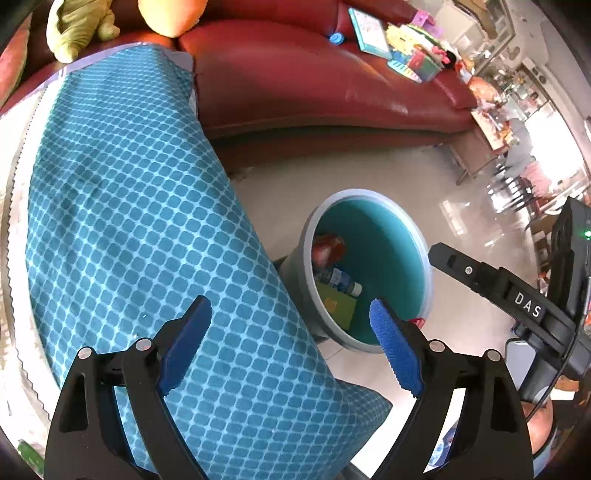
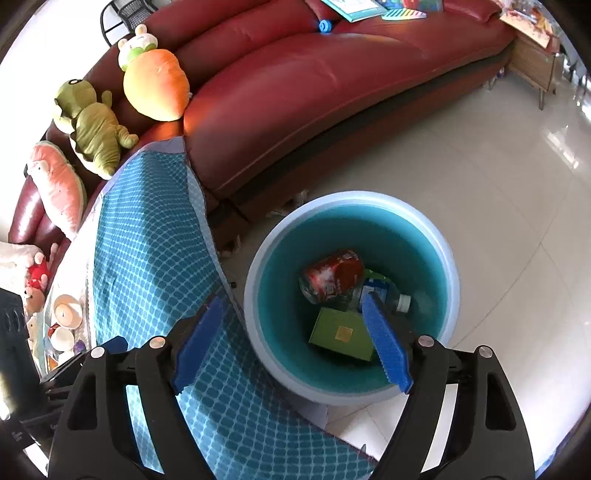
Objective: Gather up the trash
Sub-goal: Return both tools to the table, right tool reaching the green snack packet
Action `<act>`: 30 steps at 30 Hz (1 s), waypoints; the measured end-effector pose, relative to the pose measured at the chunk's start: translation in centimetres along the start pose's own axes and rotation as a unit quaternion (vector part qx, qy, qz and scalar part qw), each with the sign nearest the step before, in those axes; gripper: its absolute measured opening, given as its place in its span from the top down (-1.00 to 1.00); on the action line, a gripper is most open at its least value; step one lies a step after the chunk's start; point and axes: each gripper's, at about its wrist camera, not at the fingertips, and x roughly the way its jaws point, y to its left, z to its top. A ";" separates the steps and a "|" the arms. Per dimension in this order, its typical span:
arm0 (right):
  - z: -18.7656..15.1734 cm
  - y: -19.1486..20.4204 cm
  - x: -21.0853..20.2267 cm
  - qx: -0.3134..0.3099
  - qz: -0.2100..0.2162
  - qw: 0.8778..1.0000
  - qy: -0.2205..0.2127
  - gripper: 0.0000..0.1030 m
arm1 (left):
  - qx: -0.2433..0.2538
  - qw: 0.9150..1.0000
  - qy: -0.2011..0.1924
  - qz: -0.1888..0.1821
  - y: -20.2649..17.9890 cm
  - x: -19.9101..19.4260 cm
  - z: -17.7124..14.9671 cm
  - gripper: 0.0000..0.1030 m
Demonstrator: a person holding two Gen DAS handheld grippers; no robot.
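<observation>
A round bin (image 2: 448, 266) with a pale rim and teal inside stands on the floor beside the table. In it lie a red can (image 2: 332, 275), a clear plastic bottle (image 2: 384, 293) and a green box (image 2: 341, 334). My right gripper (image 2: 291, 326) hangs open and empty above the bin's near rim. My left gripper (image 1: 290, 328) is open and empty over the table edge, with the bin (image 1: 421, 258) just beyond it. The can (image 1: 327, 249), bottle (image 1: 340, 280) and box (image 1: 338, 306) also show in the left wrist view. The right gripper's body (image 1: 517, 299) shows at the right of that view.
A table under a blue checked cloth (image 1: 129, 221) fills the left. A red leather sofa (image 2: 332, 92) runs behind, with plush toys (image 2: 155, 86) and books (image 1: 369, 29) on it. Small items (image 2: 64, 325) lie on the table's left side. Pale tiled floor (image 2: 498, 184) spreads right.
</observation>
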 end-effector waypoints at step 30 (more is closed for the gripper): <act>-11.8 17.0 -5.9 -0.132 0.030 0.991 0.009 -0.49 | -0.070 0.993 -0.096 0.021 14.9 -16.2 -11.6 -0.77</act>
